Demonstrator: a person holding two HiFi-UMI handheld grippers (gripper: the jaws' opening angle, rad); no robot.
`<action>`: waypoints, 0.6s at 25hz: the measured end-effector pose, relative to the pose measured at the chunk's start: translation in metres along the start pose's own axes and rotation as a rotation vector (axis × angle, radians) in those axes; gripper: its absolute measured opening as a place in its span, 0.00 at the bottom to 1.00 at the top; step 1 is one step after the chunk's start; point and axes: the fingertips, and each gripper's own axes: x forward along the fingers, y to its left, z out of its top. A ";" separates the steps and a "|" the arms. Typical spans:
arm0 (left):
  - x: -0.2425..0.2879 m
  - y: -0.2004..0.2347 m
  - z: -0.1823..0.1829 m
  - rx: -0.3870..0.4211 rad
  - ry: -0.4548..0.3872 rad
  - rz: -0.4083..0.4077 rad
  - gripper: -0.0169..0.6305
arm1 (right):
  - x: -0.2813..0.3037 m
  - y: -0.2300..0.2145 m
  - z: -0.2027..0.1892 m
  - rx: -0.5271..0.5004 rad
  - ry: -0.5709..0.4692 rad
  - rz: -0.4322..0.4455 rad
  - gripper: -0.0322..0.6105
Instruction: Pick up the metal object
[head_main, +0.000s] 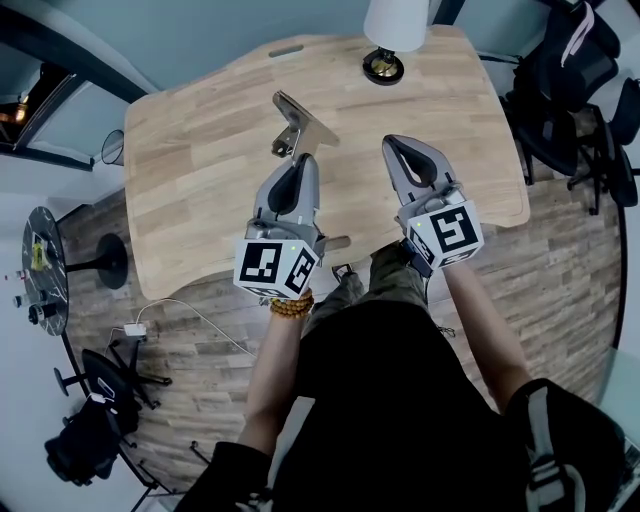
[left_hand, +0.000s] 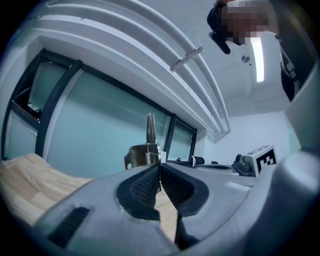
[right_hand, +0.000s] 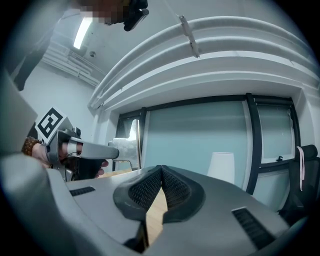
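Observation:
The metal object (head_main: 300, 125), a shiny hinged bracket with a small spring, is held up over the wooden table (head_main: 190, 180). My left gripper (head_main: 297, 162) is shut on its near end. In the left gripper view the metal object (left_hand: 146, 150) stands upright just beyond the left gripper (left_hand: 159, 172), pinched between the pads. My right gripper (head_main: 396, 146) hovers beside it to the right, shut with nothing in it. The right gripper view has the right gripper (right_hand: 161, 172) closed in front, with the left gripper (right_hand: 75, 150) and the metal object (right_hand: 127, 145) at the left.
A white lamp (head_main: 395, 25) on a dark round base (head_main: 383, 67) stands at the table's far edge. Black office chairs (head_main: 570, 90) crowd the right side. A round side table (head_main: 45, 270) and another chair (head_main: 90, 430) are on the floor at the left.

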 end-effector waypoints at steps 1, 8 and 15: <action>-0.001 -0.001 0.000 0.021 0.001 0.004 0.06 | 0.000 0.001 0.000 0.003 -0.003 0.000 0.06; -0.003 -0.006 0.002 0.157 0.011 0.033 0.06 | 0.003 0.007 0.004 0.006 -0.015 -0.001 0.06; -0.010 -0.010 -0.004 0.267 0.020 0.065 0.06 | -0.002 0.016 0.004 -0.015 -0.033 -0.001 0.06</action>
